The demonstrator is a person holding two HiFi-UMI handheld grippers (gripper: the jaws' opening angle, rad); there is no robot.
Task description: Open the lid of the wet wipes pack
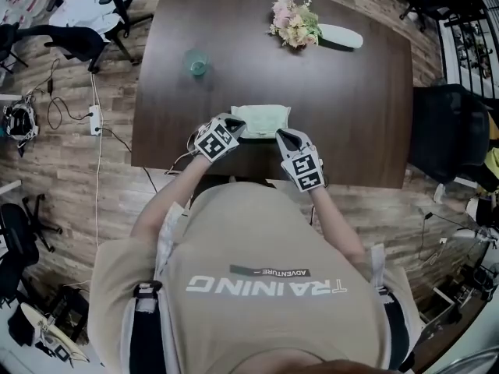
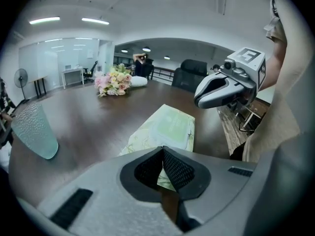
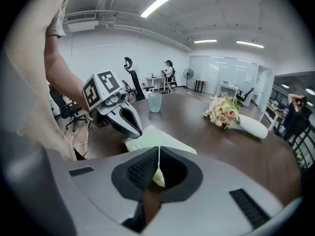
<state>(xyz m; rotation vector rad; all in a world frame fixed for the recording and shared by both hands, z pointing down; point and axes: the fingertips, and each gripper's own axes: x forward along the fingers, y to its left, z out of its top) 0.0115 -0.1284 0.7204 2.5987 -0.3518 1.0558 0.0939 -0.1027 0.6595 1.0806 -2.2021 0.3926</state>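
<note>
A pale green wet wipes pack (image 1: 261, 119) lies flat near the table's front edge, its lid down. My left gripper (image 1: 236, 125) hovers at the pack's left end, its jaws together with nothing between them. My right gripper (image 1: 281, 135) is at the pack's right front corner, also shut and empty. In the left gripper view the pack (image 2: 166, 128) lies just past the closed tips (image 2: 162, 149), and the right gripper (image 2: 198, 101) hangs above its far end. In the right gripper view the pack (image 3: 160, 140) sits right beyond the closed tips (image 3: 158, 148), with the left gripper (image 3: 136, 131) over its far side.
A bluish glass (image 1: 197, 62) stands mid-table behind the pack. A bouquet of flowers (image 1: 295, 22) with a white wrap lies at the far right. The dark wooden table (image 1: 351, 107) ends just in front of the pack. Office chairs stand around the table.
</note>
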